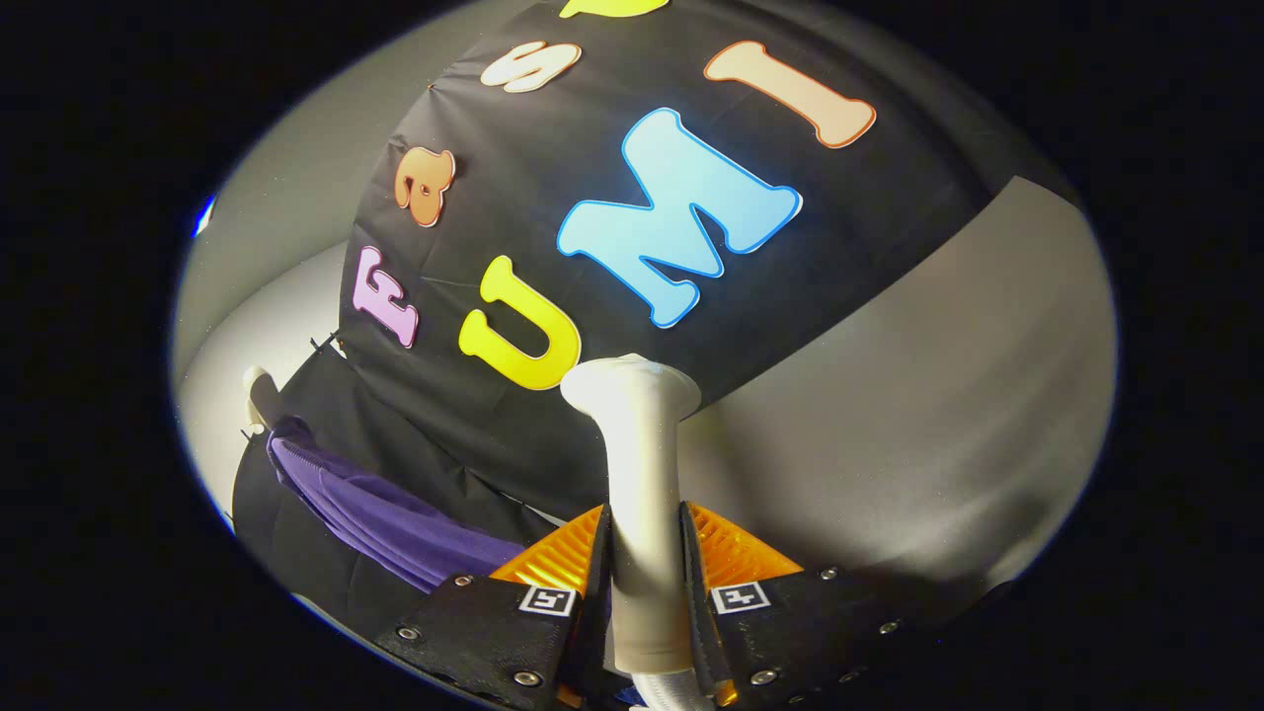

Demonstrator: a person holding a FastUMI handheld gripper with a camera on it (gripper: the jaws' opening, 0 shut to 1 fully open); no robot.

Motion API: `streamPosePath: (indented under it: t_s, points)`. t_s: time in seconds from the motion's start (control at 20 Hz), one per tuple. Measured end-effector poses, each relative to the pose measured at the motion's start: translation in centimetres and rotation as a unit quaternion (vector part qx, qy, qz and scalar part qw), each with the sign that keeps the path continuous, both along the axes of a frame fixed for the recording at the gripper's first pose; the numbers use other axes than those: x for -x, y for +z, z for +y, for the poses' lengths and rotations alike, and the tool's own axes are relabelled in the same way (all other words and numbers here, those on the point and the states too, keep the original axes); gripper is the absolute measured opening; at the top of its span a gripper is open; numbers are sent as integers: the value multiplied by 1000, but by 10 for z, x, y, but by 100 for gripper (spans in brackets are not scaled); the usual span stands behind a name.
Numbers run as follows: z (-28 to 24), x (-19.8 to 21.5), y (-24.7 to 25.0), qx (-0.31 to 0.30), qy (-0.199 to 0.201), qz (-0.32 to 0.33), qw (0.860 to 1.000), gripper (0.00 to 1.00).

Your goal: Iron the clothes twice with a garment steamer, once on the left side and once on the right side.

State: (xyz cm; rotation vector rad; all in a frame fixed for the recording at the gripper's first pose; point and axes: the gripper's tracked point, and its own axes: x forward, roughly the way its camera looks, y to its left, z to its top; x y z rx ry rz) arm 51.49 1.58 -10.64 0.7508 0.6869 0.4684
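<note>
Hand-held gripper [644,553] clamped on white garment steamer [640,474], both fingers pressing its handle. Steamer's long axis runs straight ahead along the fingers, head pointing away. Purple garment [380,513] hangs beyond left finger. No legible labels.

Recording booth, staged for data capture, not lived-in home. Black cloth wall [553,247] seen stretched as backdrop at 12 o'clock, beyond claw. Plain pale grey panels [938,395] seen at 3 o'clock and 9 o'clock, bare and evenly lit. Purple garment [385,518] seen hung against cloth at 8 o'clock, pale hanger end [257,390] above it. White garment steamer handle [644,494] seen clamped upright between both fingers of claw [644,553]. Square printed tracking markers [739,596] seen on claw body, typical of capture rig.
</note>
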Motion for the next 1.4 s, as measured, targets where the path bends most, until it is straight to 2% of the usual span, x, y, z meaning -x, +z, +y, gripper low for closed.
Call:
streamPosePath:
  t_s: [0.25, 0.55, 0.75, 1.2, 1.4]
  points:
    - [-9, 64, 29, 14, -22, -43, 999, 35]
    - [-6, 134, 58, 54, -44, -117, 991, 35]
    - [4, 184, 97, 72, -71, -197, 975, 35]
    - [53, 274, 130, 141, -71, -291, 944, 35]
    - [79, 294, 147, 161, -68, -331, 927, 35]
